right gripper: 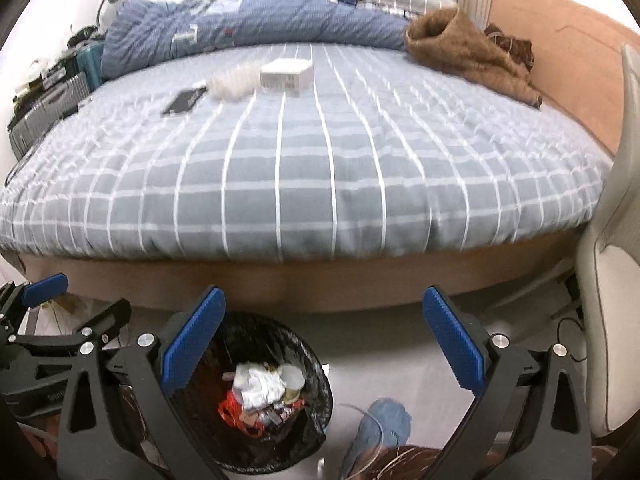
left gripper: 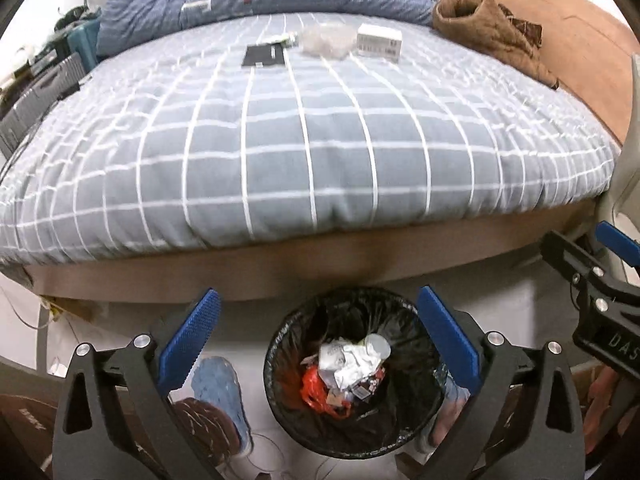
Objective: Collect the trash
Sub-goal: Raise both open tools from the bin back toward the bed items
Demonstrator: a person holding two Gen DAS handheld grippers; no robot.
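A black-lined trash bin stands on the floor by the bed's foot, with crumpled white paper and red wrapper inside; it also shows in the right wrist view. My left gripper is open and empty above the bin. My right gripper is open and empty, just right of the bin. On the far part of the bed lie a white box, a clear crumpled plastic piece, a black flat packet and a small tube.
The bed has a grey checked cover, a blue duvet and a brown garment at the back. Suitcases stand left of the bed. A white chair stands at right. My feet in blue slippers flank the bin.
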